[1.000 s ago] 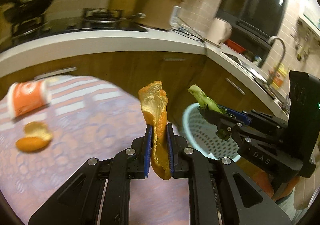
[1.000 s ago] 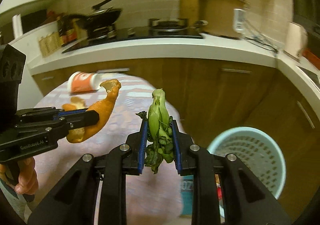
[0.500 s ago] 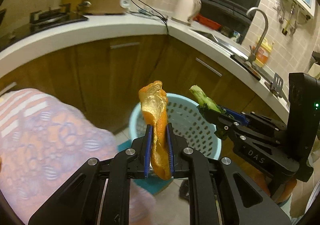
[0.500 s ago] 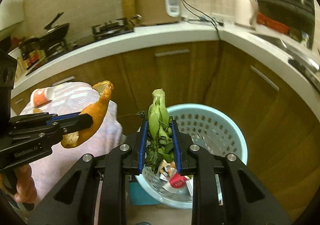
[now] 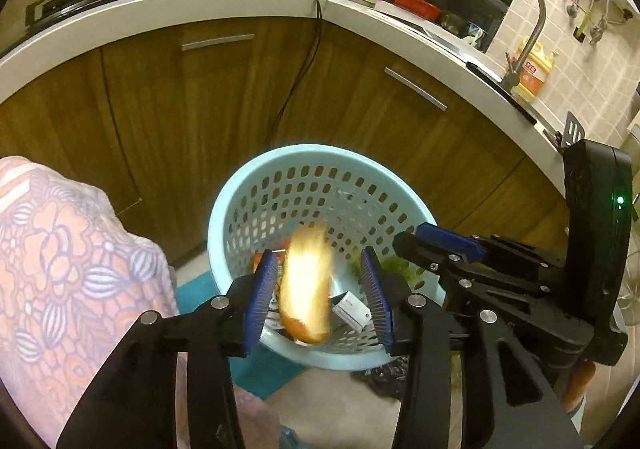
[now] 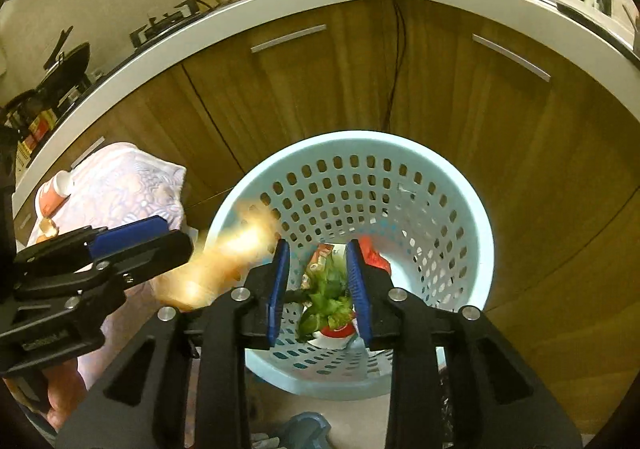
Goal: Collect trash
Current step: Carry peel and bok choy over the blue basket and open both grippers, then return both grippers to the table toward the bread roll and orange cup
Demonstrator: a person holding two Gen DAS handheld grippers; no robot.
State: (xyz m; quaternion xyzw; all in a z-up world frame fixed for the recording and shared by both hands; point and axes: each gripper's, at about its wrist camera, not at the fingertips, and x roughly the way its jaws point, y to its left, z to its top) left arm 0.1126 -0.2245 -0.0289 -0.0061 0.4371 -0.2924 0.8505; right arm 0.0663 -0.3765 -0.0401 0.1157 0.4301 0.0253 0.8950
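A light blue perforated trash basket (image 5: 240, 201) stands on the floor below both grippers; it also shows in the right wrist view (image 6: 472, 217). My left gripper (image 5: 318, 289) is open, and the orange peel (image 5: 306, 285) is blurred, falling between its pads into the basket. The peel also shows in the right wrist view (image 6: 224, 261). My right gripper (image 6: 318, 289) is open, and the green vegetable scrap (image 6: 328, 301) is dropping or lying among packaging trash in the basket. The right gripper shows at the right in the left wrist view (image 5: 436, 245).
Wooden cabinets (image 5: 224, 89) and a white countertop (image 5: 160, 13) curve behind the basket. A table with a floral cloth (image 5: 60, 257) is at the left, holding an orange cup (image 6: 54, 195) and a peel piece (image 6: 48, 229). A teal mat (image 5: 200, 289) lies under the basket.
Both grippers moved over the basket and tilted down. Both jaws opened, letting go of the orange peel and the green vegetable scrap, which fall toward the basket.
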